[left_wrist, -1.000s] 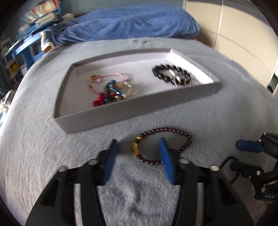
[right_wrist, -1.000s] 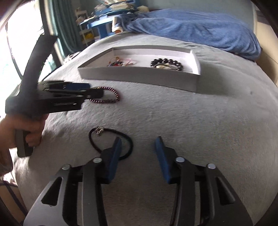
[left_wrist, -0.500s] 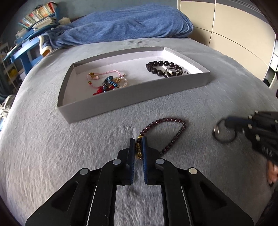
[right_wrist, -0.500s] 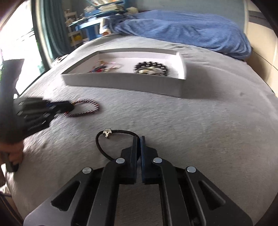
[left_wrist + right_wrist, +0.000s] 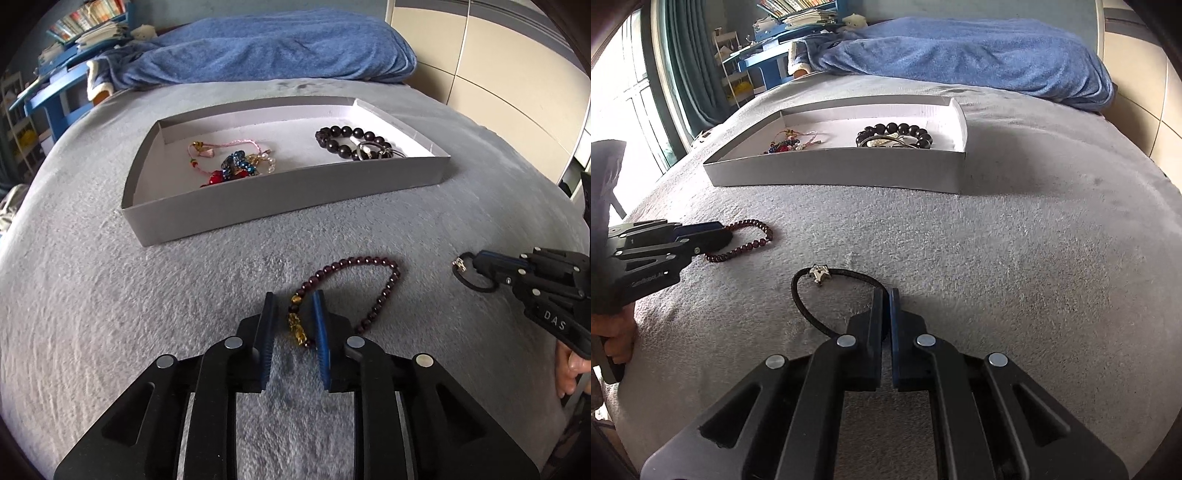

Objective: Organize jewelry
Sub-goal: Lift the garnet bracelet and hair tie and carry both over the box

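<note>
A dark red bead bracelet (image 5: 373, 280) with gold charms lies on the grey bed cover; it also shows in the right wrist view (image 5: 746, 240). My left gripper (image 5: 293, 308) is open, its fingers either side of the gold charm section, not clamped. My right gripper (image 5: 885, 299) is shut on a black cord bracelet (image 5: 812, 291) with a silver charm, low over the cover; it also shows in the left wrist view (image 5: 480, 262). A grey tray (image 5: 280, 201) beyond holds a black bead bracelet (image 5: 347, 142) and a colourful tangle of jewelry (image 5: 236, 164).
A blue blanket (image 5: 266, 48) lies behind the tray. A blue desk with books (image 5: 775, 44) stands at the back left, by a curtained window (image 5: 635, 92). A cream panelled wall (image 5: 498, 74) runs along the right.
My left gripper was shut on the red bracelet's gold charms half a second ago and now stands open around them. My right gripper stays shut on the black cord bracelet.
</note>
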Demonstrator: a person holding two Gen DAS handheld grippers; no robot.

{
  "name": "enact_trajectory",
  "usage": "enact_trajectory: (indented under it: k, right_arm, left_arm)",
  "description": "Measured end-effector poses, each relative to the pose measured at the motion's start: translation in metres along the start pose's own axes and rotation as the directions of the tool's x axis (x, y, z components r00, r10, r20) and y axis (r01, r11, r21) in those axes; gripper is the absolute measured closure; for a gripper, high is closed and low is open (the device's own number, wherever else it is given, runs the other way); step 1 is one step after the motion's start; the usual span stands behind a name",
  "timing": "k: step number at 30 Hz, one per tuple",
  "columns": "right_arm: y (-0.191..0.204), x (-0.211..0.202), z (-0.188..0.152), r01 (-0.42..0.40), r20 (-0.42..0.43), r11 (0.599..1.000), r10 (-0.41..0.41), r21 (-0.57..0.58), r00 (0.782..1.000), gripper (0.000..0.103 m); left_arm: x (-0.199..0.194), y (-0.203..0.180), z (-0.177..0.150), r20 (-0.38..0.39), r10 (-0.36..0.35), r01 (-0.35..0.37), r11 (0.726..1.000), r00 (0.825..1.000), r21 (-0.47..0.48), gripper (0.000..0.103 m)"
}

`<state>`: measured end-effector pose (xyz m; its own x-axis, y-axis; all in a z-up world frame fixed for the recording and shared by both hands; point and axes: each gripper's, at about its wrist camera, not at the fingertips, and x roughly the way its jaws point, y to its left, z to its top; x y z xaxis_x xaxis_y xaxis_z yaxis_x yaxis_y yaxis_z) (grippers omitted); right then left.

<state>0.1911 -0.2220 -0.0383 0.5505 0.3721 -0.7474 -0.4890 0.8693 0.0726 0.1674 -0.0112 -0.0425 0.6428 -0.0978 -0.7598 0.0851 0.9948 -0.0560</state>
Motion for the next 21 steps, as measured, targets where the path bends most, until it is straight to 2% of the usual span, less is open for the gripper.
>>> enact_trajectory:
  k: [21]
  right_arm:
    - [0.0005,0.0006,0.0007,0.005,0.0,1.0,-0.005,-0.002,1.0,0.1]
  left_arm:
    - [0.0027,-0.0084,-0.002,0.003,0.05,-0.05,0.998,0.999,0.039,0.08]
